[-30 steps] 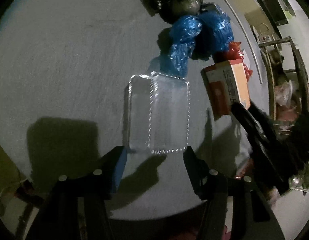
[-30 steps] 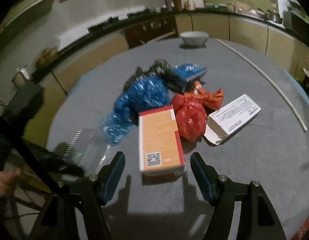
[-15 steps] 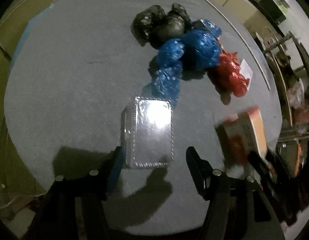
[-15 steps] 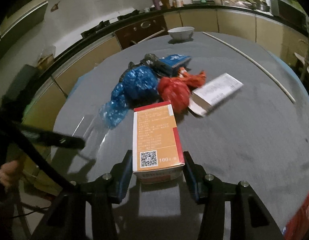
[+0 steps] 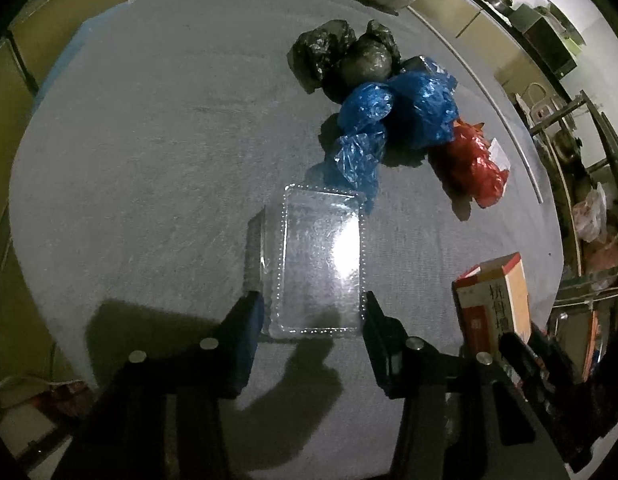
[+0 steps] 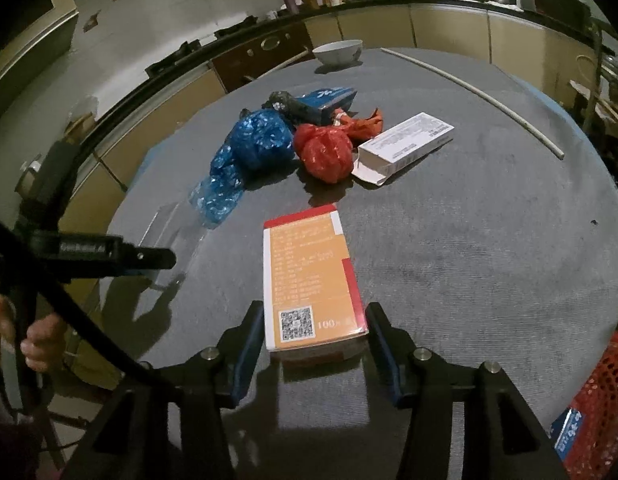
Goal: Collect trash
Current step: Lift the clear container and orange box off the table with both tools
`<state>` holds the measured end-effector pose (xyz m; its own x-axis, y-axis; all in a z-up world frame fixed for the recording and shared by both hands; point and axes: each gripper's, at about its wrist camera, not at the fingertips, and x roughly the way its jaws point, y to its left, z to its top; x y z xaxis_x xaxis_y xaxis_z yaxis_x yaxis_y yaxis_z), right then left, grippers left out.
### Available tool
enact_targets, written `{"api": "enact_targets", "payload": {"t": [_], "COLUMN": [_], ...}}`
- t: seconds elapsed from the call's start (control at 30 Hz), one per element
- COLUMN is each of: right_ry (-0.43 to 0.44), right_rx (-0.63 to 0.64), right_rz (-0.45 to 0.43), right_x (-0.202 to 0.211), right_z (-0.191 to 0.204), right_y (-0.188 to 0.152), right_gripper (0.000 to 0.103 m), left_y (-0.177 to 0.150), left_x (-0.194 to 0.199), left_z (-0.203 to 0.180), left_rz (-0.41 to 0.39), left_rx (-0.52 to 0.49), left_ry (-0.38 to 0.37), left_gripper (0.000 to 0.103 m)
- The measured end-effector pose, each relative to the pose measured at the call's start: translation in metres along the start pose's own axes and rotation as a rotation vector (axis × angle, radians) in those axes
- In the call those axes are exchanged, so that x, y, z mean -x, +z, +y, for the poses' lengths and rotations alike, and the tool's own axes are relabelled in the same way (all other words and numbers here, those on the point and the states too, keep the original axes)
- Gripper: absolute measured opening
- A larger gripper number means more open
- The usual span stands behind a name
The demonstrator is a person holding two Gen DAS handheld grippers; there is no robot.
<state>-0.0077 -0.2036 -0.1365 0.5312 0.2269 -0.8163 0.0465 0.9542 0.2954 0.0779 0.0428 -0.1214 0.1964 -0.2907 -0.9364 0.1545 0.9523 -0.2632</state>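
Note:
My right gripper (image 6: 315,316) is shut on an orange and red carton (image 6: 309,280) and holds it above the grey table; the carton also shows in the left wrist view (image 5: 495,300). My left gripper (image 5: 313,312) is shut on the near end of a clear plastic clamshell tray (image 5: 317,260). Behind it lie blue bags (image 5: 393,124), black bags (image 5: 345,56) and a red bag (image 5: 473,164). A white box (image 6: 405,146) lies beside the red bag (image 6: 325,152).
A white bowl (image 6: 337,52) stands at the table's far edge. A thin white rod (image 6: 473,96) lies across the right side. A red mesh basket (image 6: 601,408) is at lower right. Kitchen cabinets (image 6: 449,28) ring the table.
My right gripper closed on the orange carton and lifted it back toward the table's edge. My left gripper closed in on the clear tray's near end.

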Motion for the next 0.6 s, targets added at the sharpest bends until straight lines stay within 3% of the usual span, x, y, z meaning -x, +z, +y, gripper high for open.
{"api": "enact_targets", "payload": {"t": [0.13,0.27,0.6], "right_ry": [0.022,0.009,0.035], "right_rx": [0.013,0.041,-0.019], "right_rz": [-0.021,-0.04,-0.164], "right_x": [0.0,0.002,0.048], "right_z": [0.003,0.007,-0.01], "right_y": [-0.001,-0.002,-0.005], "right_gripper": [0.058,0.051,0.051], "left_y": [-0.01,-0.016,-0.027], "left_x": [0.013,0.02,0.038], "left_z": [-0.009,-0.025,-0.072], "left_rz": [-0.028,-0.052,-0.095], "left_rx": [-0.044,-0.085,-0.192], "left_ry": [0.042,0.069,0.072], "left_gripper": [0.05,0.05,0.05]}}
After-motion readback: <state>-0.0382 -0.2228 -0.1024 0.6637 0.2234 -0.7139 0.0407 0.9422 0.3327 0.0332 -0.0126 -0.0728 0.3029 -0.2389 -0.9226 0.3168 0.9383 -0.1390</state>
